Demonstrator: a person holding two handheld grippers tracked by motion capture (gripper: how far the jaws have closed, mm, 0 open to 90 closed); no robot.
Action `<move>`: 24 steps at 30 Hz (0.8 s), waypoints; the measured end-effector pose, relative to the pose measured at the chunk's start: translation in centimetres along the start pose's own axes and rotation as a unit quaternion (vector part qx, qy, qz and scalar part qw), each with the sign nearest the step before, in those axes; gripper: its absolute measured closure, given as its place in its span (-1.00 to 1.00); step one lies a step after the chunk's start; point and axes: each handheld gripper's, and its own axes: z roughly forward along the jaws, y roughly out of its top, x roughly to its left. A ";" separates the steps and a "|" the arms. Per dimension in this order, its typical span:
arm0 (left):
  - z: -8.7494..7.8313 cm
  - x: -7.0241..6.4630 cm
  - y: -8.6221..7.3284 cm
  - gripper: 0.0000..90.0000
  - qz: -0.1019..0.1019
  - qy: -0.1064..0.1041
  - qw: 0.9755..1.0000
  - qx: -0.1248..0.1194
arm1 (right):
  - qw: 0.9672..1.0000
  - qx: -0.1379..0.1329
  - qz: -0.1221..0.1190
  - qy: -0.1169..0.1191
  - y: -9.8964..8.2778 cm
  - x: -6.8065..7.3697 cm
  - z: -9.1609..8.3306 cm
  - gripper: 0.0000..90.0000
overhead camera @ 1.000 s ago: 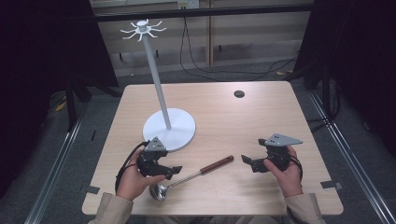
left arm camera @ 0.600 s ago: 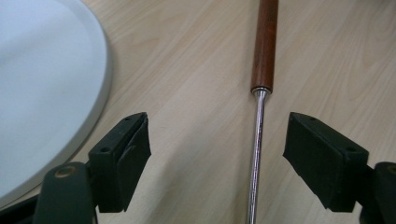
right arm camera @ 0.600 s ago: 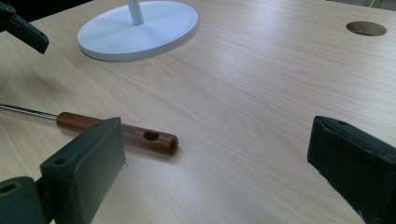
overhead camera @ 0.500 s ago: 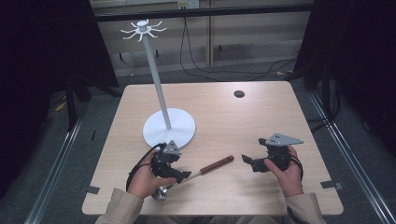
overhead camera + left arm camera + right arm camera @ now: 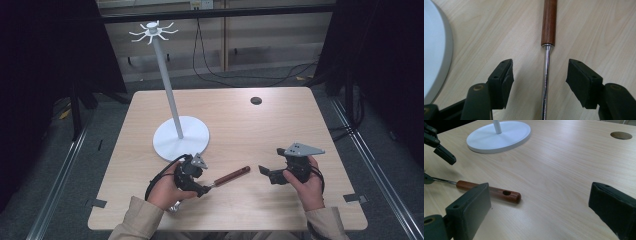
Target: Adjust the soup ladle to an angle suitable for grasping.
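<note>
Straddling the thin metal shaft of a ladle [image 5: 226,178], the left hand-held gripper [image 5: 204,188] sits low over the tabletop [image 5: 280,125] near its front edge. In the left gripper view the chrome shaft [image 5: 545,82] runs up between the two black pads [image 5: 506,80] with bare wood on both sides of it — the jaws have just been closing, yet neither pad touches the metal, so nothing is gripped. The ladle lies flat, its reddish wooden handle [image 5: 549,22] pointing toward the right edge and slightly toward the far edge; its bowl end is mostly hidden under the left hand [image 5: 167,187].

The right hand-held gripper [image 5: 267,174] hovers near the front-right part of the tabletop, well apart from the handle's tip, its jaws standing wide with nothing between them. In the right gripper view the handle [image 5: 491,192] lies on the wood beyond the left pad, a small hole near its rounded end.

A white stand [image 5: 170,105] — round base, tall pole, hooked crown at the top — rises from the left half of the tabletop, its base [image 5: 181,138] just beyond the left hand-held gripper. A dark round hole [image 5: 256,100] marks the far-right area.
</note>
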 end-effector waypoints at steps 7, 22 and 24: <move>0.4 -0.2 1.0 0.02 0.008 -0.003 1.000 0.030 | 1.000 -0.001 0.002 0.000 0.0 0.0 0.0 -0.91; 2.5 -0.5 2.2 0.49 0.013 -0.016 0.996 0.088 | 1.000 0.000 -0.002 0.003 0.0 0.1 0.1 -0.91; 2.5 -0.3 2.5 0.51 0.027 -0.016 0.995 0.098 | 1.000 -0.001 -0.004 0.004 0.0 0.1 0.1 -0.92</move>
